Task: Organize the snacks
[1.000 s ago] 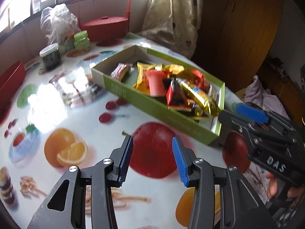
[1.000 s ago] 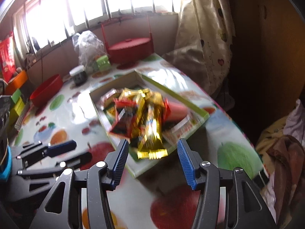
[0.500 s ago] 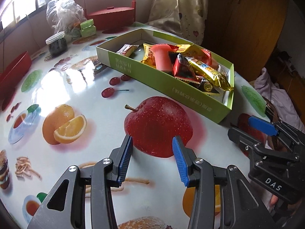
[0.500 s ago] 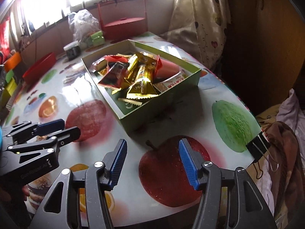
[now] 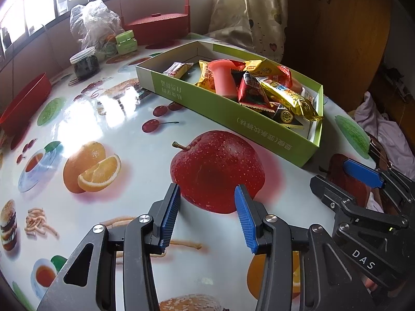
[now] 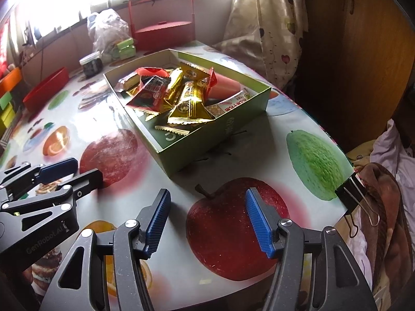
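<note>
The snack packets [image 6: 181, 96] lie heaped in the green cardboard box [image 6: 223, 127] at the centre of my right view, gold foil wrappers over red ones, a pink plastic cup [image 5: 224, 79] among them. I judge them light, crinkly and slippery; I would pinch one by its crimped end seam, not the puffed middle. My right gripper [image 6: 207, 223] is empty and its jaws are opening, low in the frame over the fruit-print tablecloth [image 6: 259, 163]. My left gripper [image 5: 207, 217] stands parted, holding nothing.
</note>
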`<state>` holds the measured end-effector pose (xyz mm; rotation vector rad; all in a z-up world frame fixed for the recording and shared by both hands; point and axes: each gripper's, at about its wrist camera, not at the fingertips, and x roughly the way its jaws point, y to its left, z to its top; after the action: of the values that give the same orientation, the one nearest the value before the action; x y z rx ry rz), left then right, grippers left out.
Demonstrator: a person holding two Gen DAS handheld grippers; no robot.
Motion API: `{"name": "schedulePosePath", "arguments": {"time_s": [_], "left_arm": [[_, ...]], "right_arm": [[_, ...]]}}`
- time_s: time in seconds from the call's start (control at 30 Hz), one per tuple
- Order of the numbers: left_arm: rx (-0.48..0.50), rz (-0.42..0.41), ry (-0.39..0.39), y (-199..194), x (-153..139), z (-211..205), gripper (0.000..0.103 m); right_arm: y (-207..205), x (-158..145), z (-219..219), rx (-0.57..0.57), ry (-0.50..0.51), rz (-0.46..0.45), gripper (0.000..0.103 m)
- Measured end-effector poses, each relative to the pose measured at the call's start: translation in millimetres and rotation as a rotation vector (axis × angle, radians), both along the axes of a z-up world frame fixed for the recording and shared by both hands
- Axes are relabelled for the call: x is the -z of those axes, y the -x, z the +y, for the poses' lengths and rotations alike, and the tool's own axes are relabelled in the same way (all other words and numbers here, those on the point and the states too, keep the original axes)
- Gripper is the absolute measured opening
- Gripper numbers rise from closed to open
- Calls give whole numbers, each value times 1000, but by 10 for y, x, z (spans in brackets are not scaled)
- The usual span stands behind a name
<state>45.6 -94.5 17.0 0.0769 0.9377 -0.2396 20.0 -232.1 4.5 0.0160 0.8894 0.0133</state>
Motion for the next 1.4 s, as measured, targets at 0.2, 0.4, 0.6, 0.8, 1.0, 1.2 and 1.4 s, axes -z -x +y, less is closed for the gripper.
{"name": "schedulePosePath", "arguments": {"time_s": [0.2,0.4,0.6,0.8,1.0,1.2,1.4], "left_arm": [[-1,-5,-1,0,-7,1,45],[-3,-9,-1,-4,-3,0,45],[-3,-10,3,-7,-3,5,45],[-3,-9,1,-5,-5,-1,45],[-4,-10,2,-1,-5,-2,45],[-4,-10,2,-4,-7,-1,45],[-4,-12,2,0,-3,3,45]], "right_arm": [[5,1,15,12,4,-3,61],[7,3,23,24,5,-8,62],[3,9,26,27,5,-10,62],[4,10,26,27,6,-11,62],[3,10,26,27,6,-10,62],[4,10,27,26,5,-11,62],[5,12,25,26,6,-11,62]]}}
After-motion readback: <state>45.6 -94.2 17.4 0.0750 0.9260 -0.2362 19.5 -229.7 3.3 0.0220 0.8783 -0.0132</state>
